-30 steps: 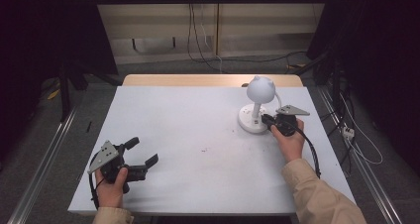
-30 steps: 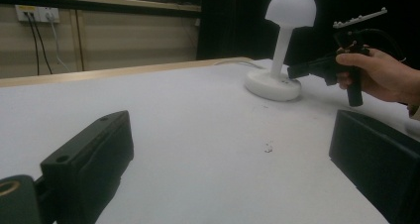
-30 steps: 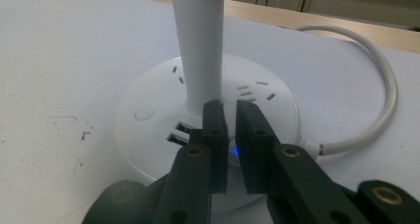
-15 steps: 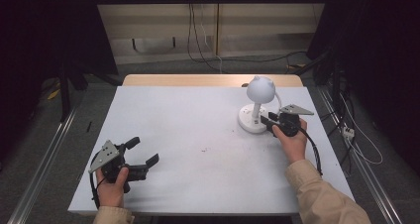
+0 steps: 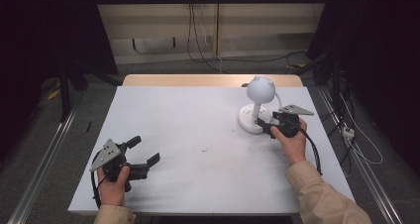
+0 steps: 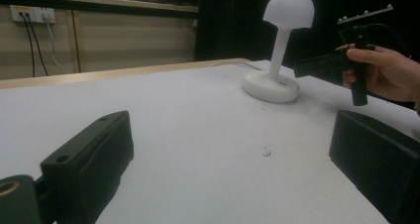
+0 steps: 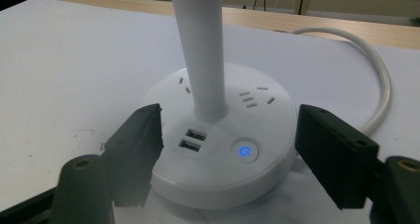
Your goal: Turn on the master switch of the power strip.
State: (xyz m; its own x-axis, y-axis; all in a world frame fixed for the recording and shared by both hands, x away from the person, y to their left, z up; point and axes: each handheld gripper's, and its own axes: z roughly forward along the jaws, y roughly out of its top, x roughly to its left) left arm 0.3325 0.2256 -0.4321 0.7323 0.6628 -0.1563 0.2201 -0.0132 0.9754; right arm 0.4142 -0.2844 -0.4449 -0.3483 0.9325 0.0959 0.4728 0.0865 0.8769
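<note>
A white lamp (image 5: 256,110) with a cat-eared shade (image 6: 289,8) stands at the table's right rear on a round base (image 7: 223,149). The base carries sockets, two USB ports (image 7: 190,140) and a power button (image 7: 245,151) lit blue. My right gripper (image 5: 265,124) is at the base's near right side. In the right gripper view it (image 7: 230,130) is open, with one jaw on each side of the base's front and not touching it. My left gripper (image 5: 144,149) is open and holds nothing, low over the table's front left corner (image 6: 233,149).
The lamp's white cable (image 7: 376,75) curves off behind the base toward the table's rear edge. A few dark specks (image 5: 204,149) mark the white tabletop (image 5: 198,115) near its middle. Floor rails and cables run along both sides of the table.
The right gripper has shifted slightly lower beside the lamp base, still open. The left gripper has not moved.
</note>
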